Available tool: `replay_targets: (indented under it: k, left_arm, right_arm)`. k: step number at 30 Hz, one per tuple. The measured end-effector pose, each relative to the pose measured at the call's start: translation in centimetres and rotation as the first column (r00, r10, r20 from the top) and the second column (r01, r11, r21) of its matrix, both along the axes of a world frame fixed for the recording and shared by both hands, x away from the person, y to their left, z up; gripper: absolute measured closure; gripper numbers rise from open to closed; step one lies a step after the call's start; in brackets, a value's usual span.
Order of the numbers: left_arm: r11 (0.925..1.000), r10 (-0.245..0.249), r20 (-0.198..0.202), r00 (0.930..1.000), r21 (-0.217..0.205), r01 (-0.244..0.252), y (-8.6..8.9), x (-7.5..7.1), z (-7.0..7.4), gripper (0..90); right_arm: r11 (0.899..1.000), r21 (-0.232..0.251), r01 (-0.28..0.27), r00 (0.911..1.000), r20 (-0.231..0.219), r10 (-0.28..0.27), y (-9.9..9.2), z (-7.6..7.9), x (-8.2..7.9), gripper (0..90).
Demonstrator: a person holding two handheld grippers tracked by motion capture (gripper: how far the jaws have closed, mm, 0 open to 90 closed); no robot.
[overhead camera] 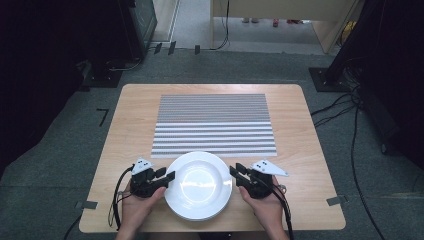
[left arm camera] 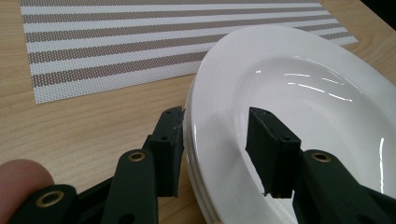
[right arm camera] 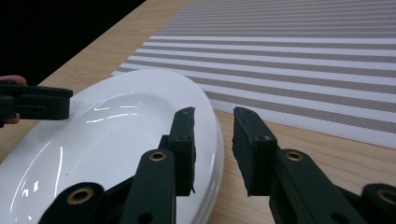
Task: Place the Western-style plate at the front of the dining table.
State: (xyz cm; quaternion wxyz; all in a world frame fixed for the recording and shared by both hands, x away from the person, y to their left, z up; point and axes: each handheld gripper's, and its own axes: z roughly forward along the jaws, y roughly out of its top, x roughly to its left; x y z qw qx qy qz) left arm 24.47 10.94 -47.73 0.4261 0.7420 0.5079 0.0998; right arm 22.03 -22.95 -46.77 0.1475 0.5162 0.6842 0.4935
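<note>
**Two Grippers Close In on a Stack of Plates**

The left hand-held black two-jaw gripper (left arm camera: 215,149) straddles the rim of a round white glazed ceramic plate (overhead camera: 199,184), one jaw outside, one over the well; its pads look close to the rim, though whether they press is hard to tell. The right gripper (right arm camera: 214,149) has one jaw over the opposite rim and the other outside, with a clear gap, so it grips nothing. The plate lies flat, face up, at the near edge of the pale wooden table (overhead camera: 120,150), just in front of the grey-and-white striped woven placemat (overhead camera: 214,125). Being round, it has no long axis. Edges below suggest it tops a stack. Likely heavy, rigid, slick and breakable, it is best pinched at opposite rims.
</note>
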Motion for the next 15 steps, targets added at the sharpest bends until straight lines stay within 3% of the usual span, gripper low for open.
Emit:
replay_targets:
  k: [4, 10, 15]
  left_arm:
    - [0.9997, 0.002, 0.01, 0.9999, 0.026, -0.002, -0.1, 0.0, -0.3, 55.9]
    - [0.9997, -0.015, 0.01, 0.9998, 0.021, 0.015, -0.2, 0.0, -0.2, 59.4]
    - [0.9997, -0.008, 0.007, 0.9999, 0.022, 0.007, 0.0, -0.2, 0.0, 65.5]
  right_arm:
    - [1.0, -0.001, -0.007, 0.9999, -0.011, 0.007, 0.9, -0.9, 0.3, 69.6]
    - [0.996, 0.093, -0.001, 0.9959, -0.091, 0.009, 0.3, -1.7, -0.2, 75.4]
    - [0.993, 0.116, 0.021, 0.9928, -0.12, -0.007, -0.2, -1.9, -0.7, 77.0]
